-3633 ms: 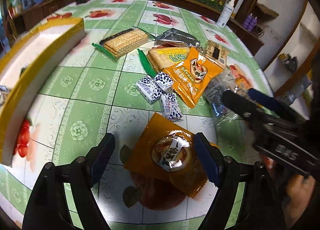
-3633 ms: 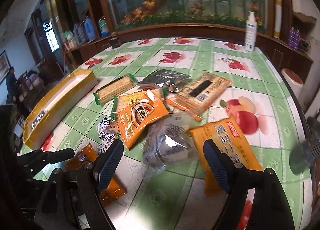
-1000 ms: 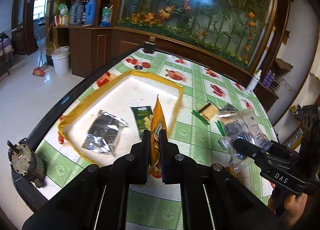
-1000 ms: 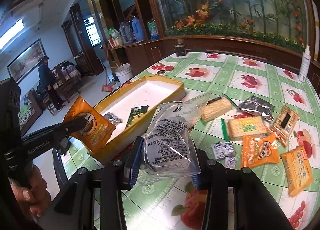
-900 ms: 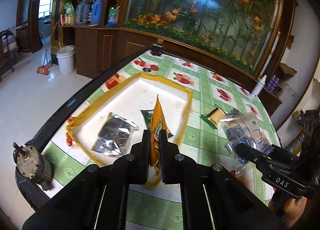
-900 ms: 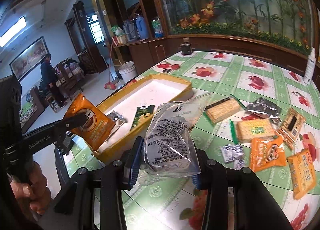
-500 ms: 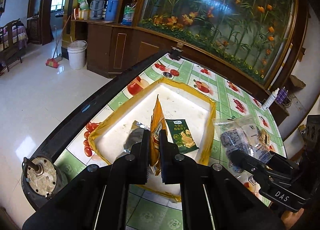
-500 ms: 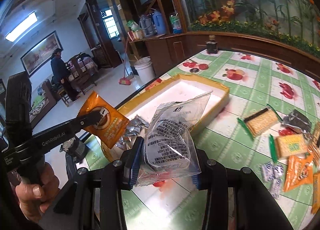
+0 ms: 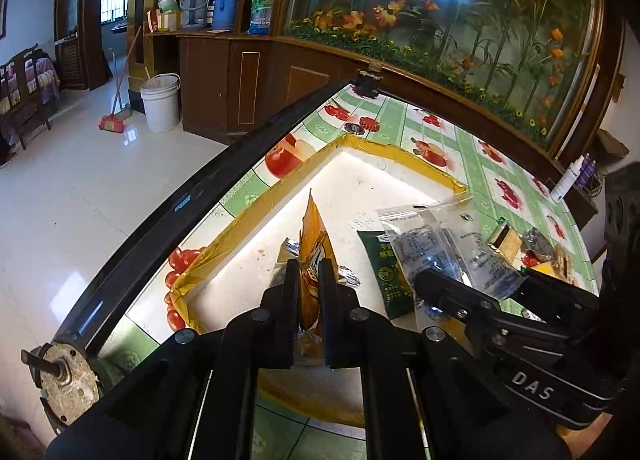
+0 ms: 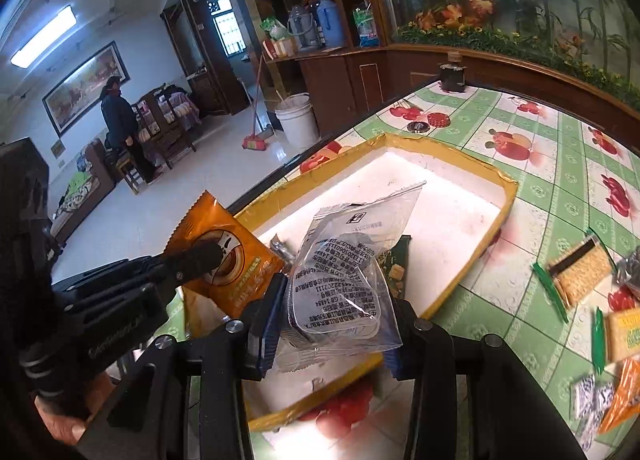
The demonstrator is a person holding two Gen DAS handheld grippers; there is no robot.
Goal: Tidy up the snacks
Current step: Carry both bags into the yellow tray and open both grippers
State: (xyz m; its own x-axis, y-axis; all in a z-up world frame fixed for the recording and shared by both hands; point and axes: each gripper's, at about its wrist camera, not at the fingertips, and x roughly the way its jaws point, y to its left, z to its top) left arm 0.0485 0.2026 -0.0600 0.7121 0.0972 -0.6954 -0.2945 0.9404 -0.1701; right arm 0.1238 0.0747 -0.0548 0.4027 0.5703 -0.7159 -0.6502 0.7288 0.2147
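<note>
The left claw [image 9: 308,280] is clamped tight on an orange snack packet [image 9: 314,256], held edge-on in its own view and flat-faced in the right wrist view, where it hangs over the near left corner of the tray [image 10: 460,164]. The right claw [image 10: 332,324] is clamped on a clear plastic packet [image 10: 344,276] printed with black text, its blue pads pressing the packet's two sides; this packet is also over the near part of the tray, to the right of the orange one. The tray is white inside with yellow walls and sits on the counter [image 10: 560,188], which is covered in a green checked cloth with fruit prints. Lying inside the tray are a dark green packet [image 9: 384,272] and a silver foil packet [image 9: 286,250], both partly hidden behind the held ones. On the counter to the right of the tray, well apart from it, lie a clear-wrapped cracker pack [image 10: 580,272], further orange packets [image 10: 624,400] and small black-and-white patterned sweets [image 10: 592,400]. A hand [image 10: 64,416] grips the left claw's handle at the lower left.
</note>
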